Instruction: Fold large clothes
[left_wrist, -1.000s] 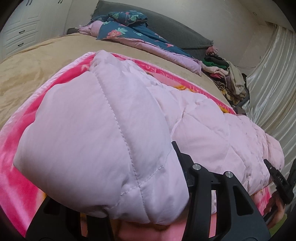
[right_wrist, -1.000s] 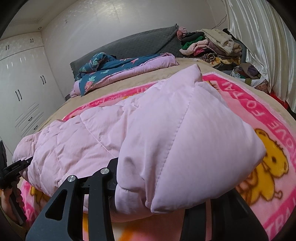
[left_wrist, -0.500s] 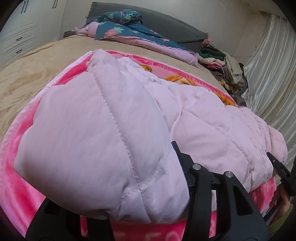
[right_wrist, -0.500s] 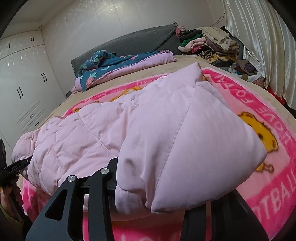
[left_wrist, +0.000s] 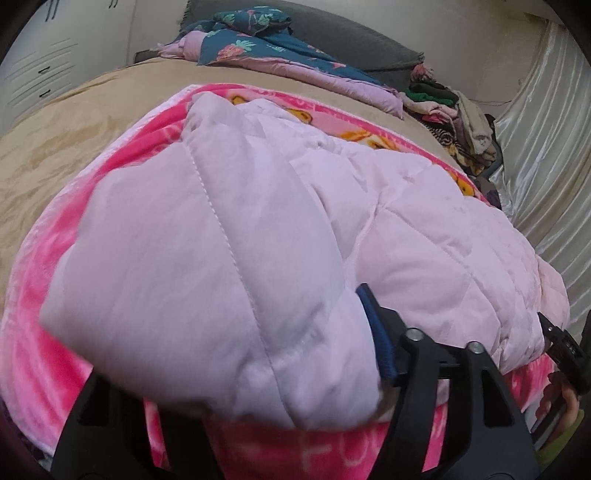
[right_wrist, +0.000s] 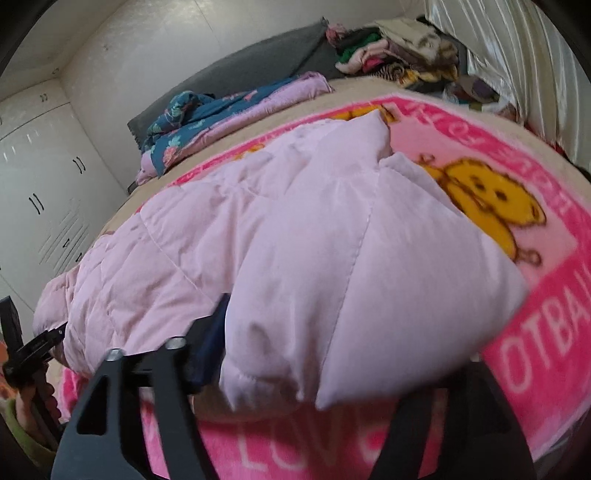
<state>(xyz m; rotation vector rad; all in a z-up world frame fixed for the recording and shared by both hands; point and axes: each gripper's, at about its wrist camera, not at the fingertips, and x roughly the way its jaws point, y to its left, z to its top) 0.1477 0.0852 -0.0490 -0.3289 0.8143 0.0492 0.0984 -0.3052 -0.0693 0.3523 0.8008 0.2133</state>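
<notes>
While both claws clamp jacket, raised

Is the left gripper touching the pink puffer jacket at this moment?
Touching. In the left wrist view the left gripper is shut on the pink puffer jacket: its blue finger pad presses straight against the bunched fabric.

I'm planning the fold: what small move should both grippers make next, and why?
Probably carry the held edge forward over the jacket and lay it down. The left gripper and right gripper each pinch a near corner, raised above the blanket, while the far part lies flat.
</notes>
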